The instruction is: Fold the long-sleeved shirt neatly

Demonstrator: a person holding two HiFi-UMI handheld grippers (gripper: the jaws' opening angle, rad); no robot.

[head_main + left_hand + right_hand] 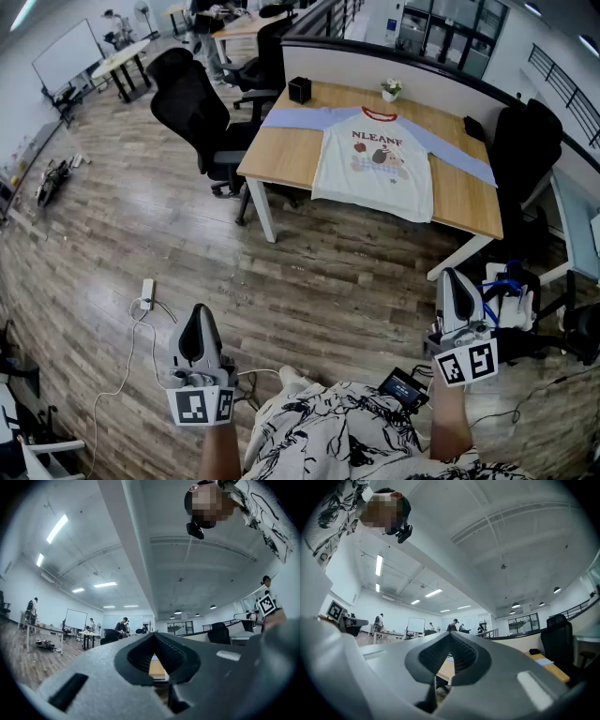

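Head view: one long-sleeved shirt [375,164] lies spread flat on the wooden bench [281,155], with one black box [300,89] and one white pot [390,95] holding a small plant [391,84]. The left claw [198,314] and the right claw [454,279], well apart from the shirt, are both clenched on nothing.

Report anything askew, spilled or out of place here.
The long-sleeved shirt lies spread with its hem hanging over the near edge of the desk. A power strip and loose cable trail across the floor. Nothing spilled or damaged.
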